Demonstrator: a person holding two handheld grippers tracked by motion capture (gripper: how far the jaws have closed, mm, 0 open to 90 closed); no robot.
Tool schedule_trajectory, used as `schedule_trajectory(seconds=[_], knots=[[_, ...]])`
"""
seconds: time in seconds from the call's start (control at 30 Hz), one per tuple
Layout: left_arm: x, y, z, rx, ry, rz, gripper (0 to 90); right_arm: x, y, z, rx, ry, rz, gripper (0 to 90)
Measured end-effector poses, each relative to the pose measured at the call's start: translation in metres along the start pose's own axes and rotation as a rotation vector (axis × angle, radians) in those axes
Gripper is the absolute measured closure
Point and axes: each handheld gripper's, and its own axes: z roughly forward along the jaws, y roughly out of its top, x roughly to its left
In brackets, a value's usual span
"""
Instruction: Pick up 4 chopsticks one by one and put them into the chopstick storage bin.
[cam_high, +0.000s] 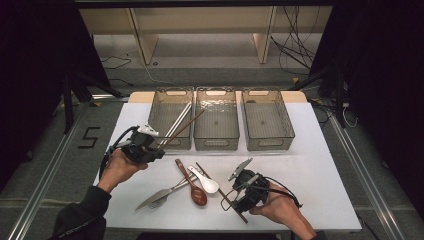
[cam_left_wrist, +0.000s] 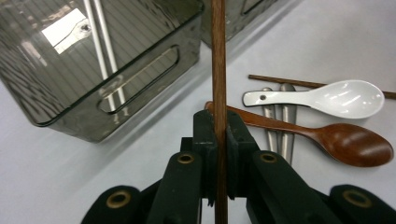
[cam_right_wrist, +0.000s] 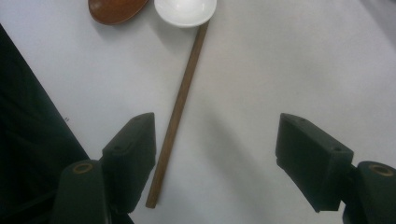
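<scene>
Right gripper view, chopstick (cam_right_wrist: 176, 116) on table between open right tool (cam_right_wrist: 215, 158), nearer one side.

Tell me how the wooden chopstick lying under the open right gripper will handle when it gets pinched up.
The chopstick looks thin, straight and rigid, so it probably stays stiff and feels light. It lies flat on the smooth table, so it may roll or skid as the open right gripper closes. Gripped off-centre, it will likely tilt.

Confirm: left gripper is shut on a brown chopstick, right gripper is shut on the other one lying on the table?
Not quite. The right gripper is open, jaws wide apart above the second chopstick on the table, as the right gripper view shows. The left gripper is indeed shut on a brown chopstick.
</scene>
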Motion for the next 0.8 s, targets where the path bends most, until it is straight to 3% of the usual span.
schedule_trajectory(seconds=[0.3,0.8], knots=[[0.013,0.006,0.003,-0.009,0.022,-0.037,84.8,-0.001,-0.001,0.000,0.003,-0.001,0.002,29.7],[0.044,0.033,0.019,-0.011,0.065,-0.111,84.7,-0.001,-0.002,0.000,0.004,0.005,0.008,29.4]])
